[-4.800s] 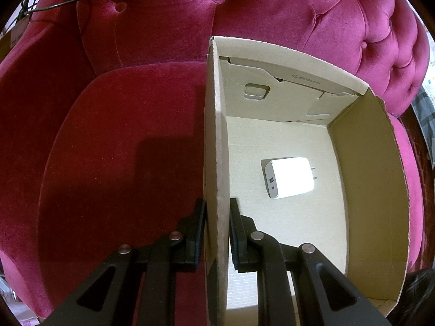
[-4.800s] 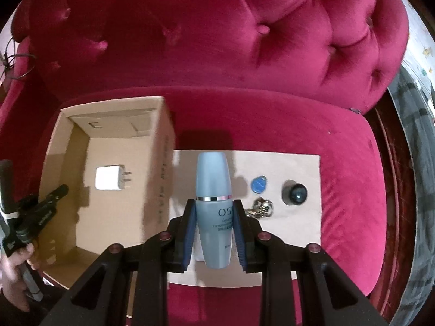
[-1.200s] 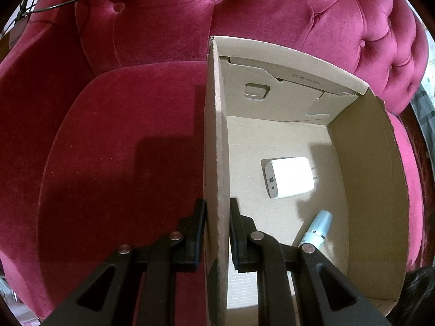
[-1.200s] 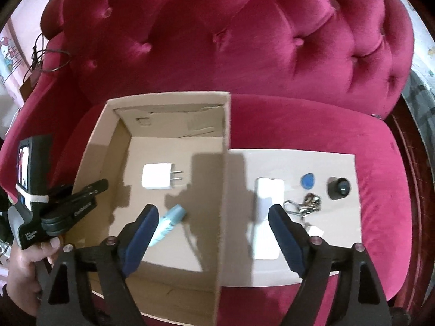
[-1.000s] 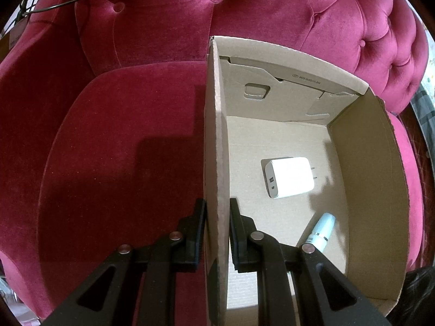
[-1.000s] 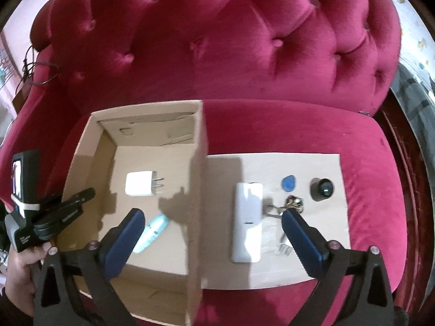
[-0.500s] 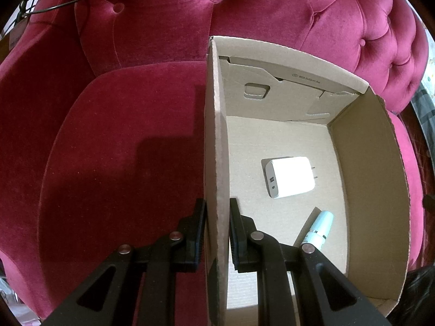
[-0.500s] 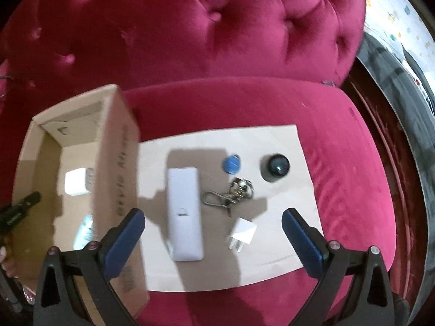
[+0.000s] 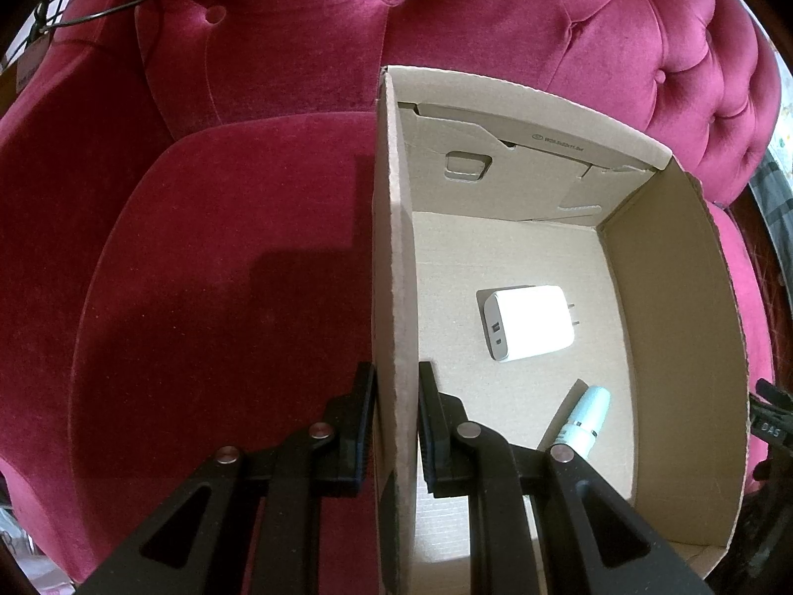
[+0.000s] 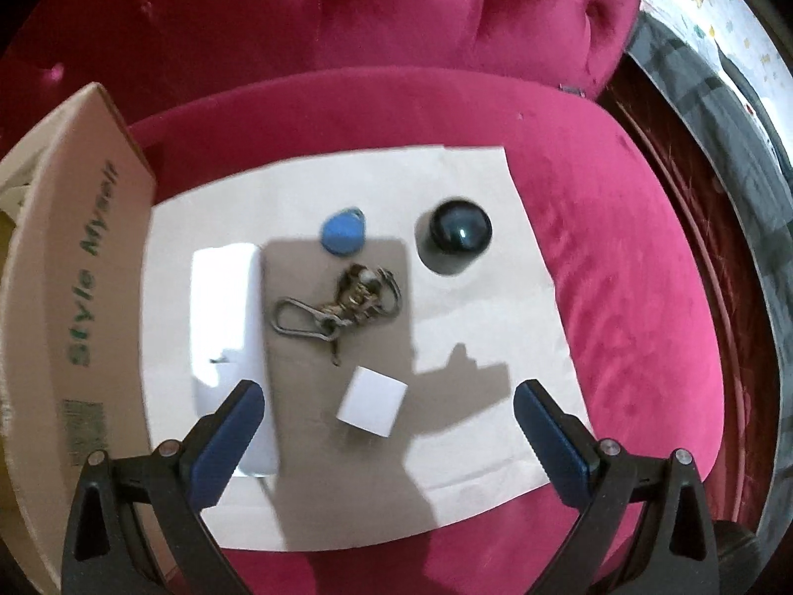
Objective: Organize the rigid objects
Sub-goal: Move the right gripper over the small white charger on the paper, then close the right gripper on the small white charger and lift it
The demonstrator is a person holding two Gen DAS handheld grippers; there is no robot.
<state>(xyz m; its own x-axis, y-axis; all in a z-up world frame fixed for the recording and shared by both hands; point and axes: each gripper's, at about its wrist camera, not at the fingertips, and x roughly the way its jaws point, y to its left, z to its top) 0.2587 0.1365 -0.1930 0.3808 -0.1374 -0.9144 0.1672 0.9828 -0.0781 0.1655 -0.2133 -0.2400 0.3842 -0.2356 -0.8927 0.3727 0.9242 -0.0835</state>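
Biggest thing around me is the red sofa (image 9: 208, 267), its seat spreading out past both sets of my fingers. On it stands the cardboard box (image 9: 679, 327), and my left gripper (image 9: 394, 426) is clenched on its near side wall, one finger outside and one inside. Beyond my inside finger, on the box floor, lies a white charger (image 9: 530, 322) flat on its side, and closer to me, just off to the right of that finger, a pale blue bottle (image 9: 587, 416) lies tilted with its lower end hidden behind my own frame.

My right gripper (image 10: 389, 396) is spread wide and holds nothing. Under it a sheet of cardboard (image 10: 471, 188) covers the seat, with the box's printed wall at the far left. Beside my left finger lies a long white block (image 10: 225, 327) (blurred and washed out, possibly a power bank). Ahead and to the right sits a dark round cap (image 10: 461, 230). Straight ahead between my fingers lies a key ring (image 10: 342, 305) with its clip, and beyond it a blue tag (image 10: 344, 235). Nearest, between my fingertips, sits a small white plug (image 10: 372, 406).
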